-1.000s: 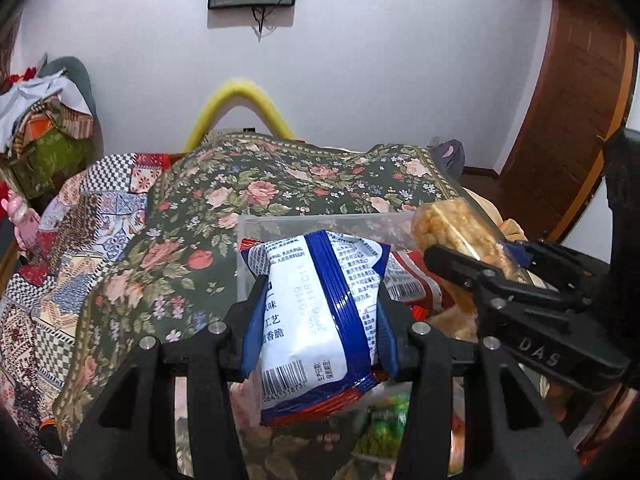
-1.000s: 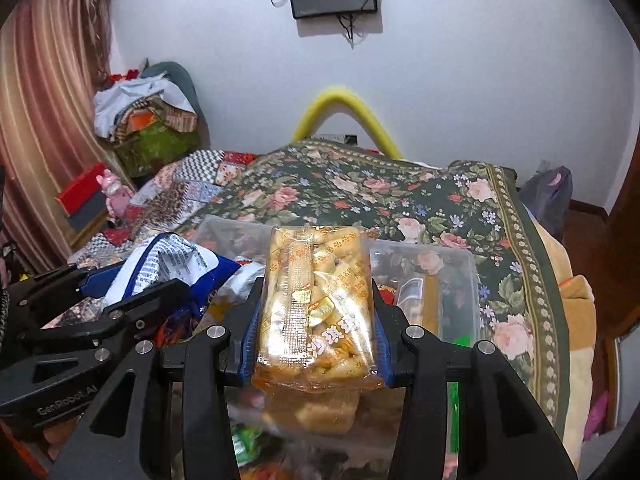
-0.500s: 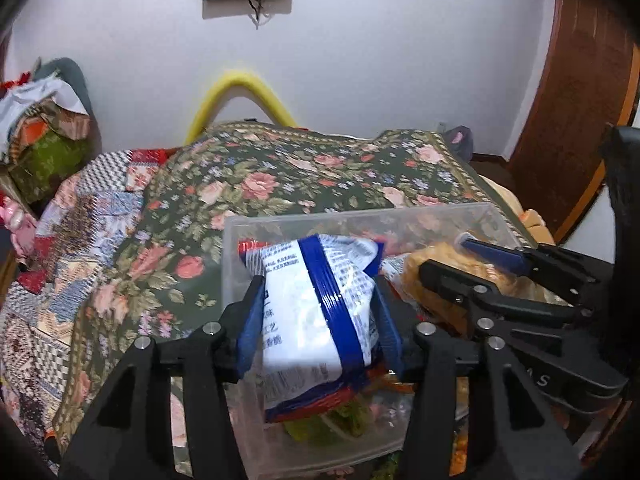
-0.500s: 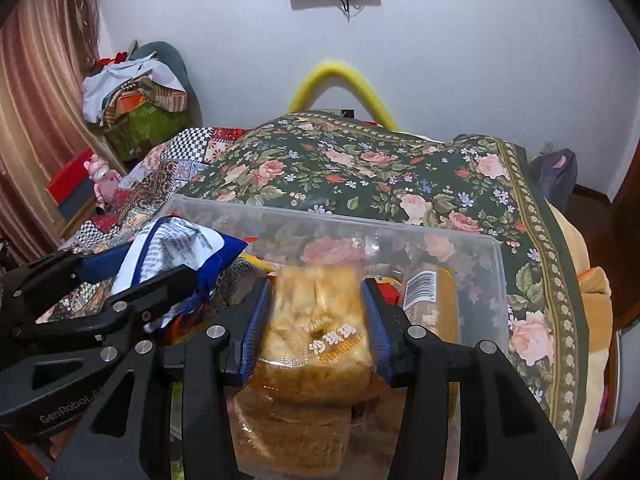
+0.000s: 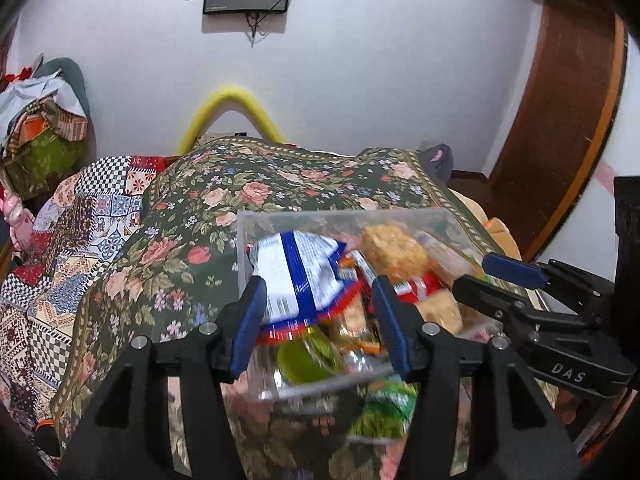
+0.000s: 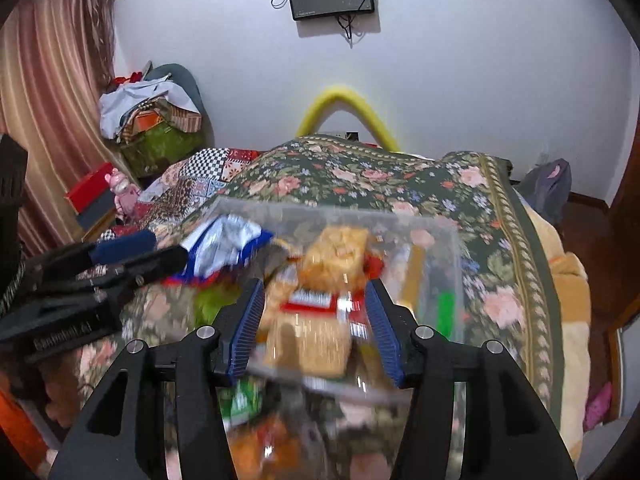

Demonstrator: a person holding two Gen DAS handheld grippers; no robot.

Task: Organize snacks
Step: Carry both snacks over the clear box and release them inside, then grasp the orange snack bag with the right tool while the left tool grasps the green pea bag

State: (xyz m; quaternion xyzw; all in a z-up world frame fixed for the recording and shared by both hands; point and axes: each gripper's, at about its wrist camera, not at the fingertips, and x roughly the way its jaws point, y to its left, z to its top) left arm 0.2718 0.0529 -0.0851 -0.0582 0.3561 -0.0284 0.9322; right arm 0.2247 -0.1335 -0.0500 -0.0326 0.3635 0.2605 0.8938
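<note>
In the clear bin (image 5: 260, 232) on the bed: blue bag (image 5: 298, 276) between spread left tongs (image 5: 320, 322), biscuit pack (image 6: 332, 256) ahead of spread right tongs (image 6: 316, 324), neither gripped

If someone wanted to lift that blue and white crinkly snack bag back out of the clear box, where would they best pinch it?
Pinch the blue and white snack bag by its upper crimped end, coming from above. That end sticks up over the rim of the clear plastic box, free of the packets piled beside it, while its lower end is wedged among them.
</note>
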